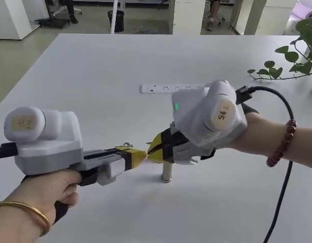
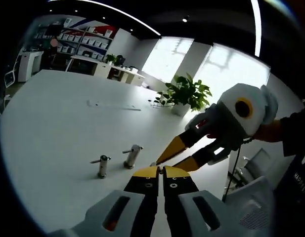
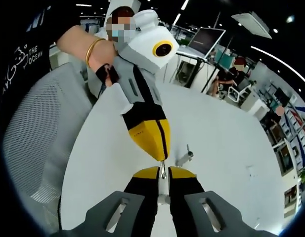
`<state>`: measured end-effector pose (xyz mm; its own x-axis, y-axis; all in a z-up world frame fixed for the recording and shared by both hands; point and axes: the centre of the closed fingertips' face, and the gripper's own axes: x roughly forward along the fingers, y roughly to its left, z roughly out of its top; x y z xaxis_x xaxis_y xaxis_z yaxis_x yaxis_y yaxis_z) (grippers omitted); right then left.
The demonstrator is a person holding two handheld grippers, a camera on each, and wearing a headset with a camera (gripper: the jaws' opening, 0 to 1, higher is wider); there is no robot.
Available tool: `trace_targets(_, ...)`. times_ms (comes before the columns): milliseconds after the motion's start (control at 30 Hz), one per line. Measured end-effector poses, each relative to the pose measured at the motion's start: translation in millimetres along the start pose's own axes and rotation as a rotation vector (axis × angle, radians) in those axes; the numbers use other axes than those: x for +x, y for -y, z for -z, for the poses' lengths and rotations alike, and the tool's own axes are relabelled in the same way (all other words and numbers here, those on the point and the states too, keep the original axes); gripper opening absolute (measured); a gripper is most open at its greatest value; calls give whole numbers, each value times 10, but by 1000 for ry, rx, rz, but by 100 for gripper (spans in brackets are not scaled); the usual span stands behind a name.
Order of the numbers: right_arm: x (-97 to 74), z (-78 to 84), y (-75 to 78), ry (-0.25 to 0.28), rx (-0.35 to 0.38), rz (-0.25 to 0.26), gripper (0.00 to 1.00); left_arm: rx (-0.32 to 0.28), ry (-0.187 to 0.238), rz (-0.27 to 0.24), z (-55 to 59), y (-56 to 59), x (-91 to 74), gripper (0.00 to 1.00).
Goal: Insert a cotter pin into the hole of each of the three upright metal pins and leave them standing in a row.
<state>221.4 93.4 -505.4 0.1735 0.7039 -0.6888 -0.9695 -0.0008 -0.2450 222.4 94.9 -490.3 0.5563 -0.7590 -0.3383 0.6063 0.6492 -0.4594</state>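
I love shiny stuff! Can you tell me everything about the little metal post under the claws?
The metal post is a short, shiny silver cylinder with a wider foot. It stands upright on the white table. Its top disappears into the right claw, which seems to grip it.

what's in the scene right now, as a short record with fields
left gripper: jaws shut on a small metal piece at the tips
right gripper: tips meet the left gripper's; grip unclear
upright silver metal pins: two ahead of the left gripper, one under the right gripper
white power strip: farther back on the white table
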Motion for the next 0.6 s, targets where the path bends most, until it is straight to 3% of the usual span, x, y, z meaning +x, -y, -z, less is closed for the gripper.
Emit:
trace_targets(233, -55, 47, -35, 59, 189, -48, 8, 54, -16, 3, 19, -11, -19, 0)
trace_targets(367, -105, 65, -83, 116, 350, -99, 9, 132, -49, 38, 72, 45, -40, 0)
trace_targets(600, -176, 176, -150, 131, 444, -130, 13, 237, -96, 70, 210, 100, -63, 0)
